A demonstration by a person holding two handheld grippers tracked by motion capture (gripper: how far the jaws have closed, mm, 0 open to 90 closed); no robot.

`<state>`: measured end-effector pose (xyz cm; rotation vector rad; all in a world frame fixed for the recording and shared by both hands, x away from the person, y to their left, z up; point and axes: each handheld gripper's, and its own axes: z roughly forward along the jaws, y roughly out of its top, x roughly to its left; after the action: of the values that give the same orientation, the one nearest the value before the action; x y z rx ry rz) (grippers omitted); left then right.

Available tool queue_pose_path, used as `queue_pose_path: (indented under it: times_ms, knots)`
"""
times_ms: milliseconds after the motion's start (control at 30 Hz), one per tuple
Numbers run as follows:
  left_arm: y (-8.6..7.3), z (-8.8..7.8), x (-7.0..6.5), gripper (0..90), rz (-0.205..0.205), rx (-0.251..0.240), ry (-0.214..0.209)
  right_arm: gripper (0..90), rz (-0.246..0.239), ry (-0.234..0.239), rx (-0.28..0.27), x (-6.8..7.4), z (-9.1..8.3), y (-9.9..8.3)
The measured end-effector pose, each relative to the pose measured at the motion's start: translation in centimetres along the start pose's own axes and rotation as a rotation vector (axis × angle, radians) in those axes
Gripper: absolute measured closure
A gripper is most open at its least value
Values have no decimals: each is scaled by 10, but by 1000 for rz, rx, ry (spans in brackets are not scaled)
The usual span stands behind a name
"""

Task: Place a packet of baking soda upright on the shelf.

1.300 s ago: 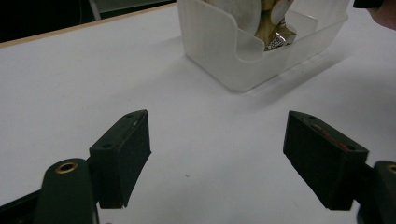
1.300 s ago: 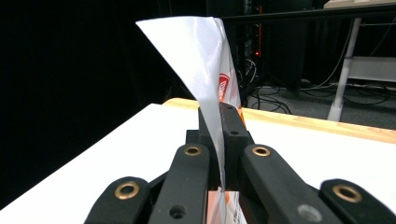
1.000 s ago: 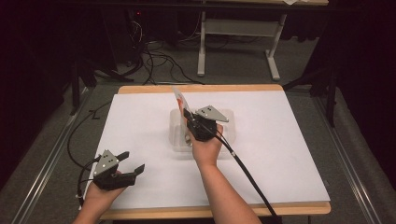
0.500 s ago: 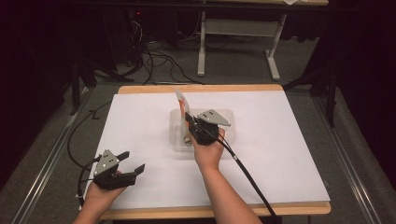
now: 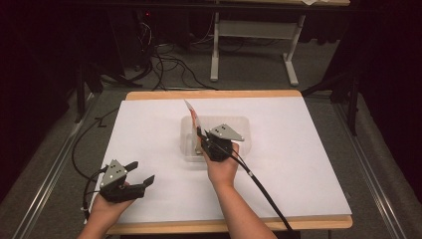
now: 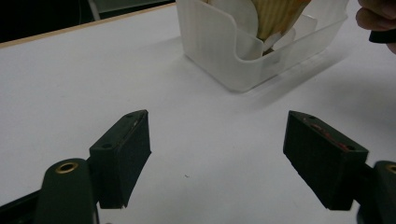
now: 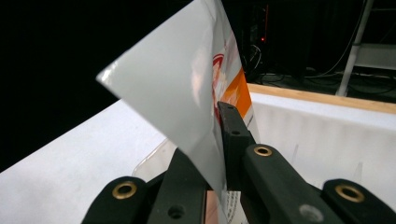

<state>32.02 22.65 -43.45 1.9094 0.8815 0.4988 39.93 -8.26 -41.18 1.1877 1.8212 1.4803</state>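
Since my right tool (image 5: 198, 133) is clamped on the packet (image 7: 196, 93), I hold it upright over the bin (image 5: 239, 124) mid-desk (image 5: 308, 164), prob. so it clears the rim. Left tool (image 5: 142, 172) rests wide open w/ nothing in it, near the desk's front-left edge.
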Motion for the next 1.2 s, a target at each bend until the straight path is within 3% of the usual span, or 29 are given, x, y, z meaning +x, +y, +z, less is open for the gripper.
queue_pose_path:
  times_ms: [467,833,967,1200]
  knots:
    - [0,1,-1,235,8,5,-1,898,-2,-2,0,4,-5,-18]
    - [0,1,0,234,6,6,-4,875,-12,0,21,6,-6,-17]
    - [0,1,0,235,5,7,-4,822,-15,4,34,6,-5,-14]
    - [0,1,1,235,5,8,-4,593,-31,-4,49,9,-4,-9]
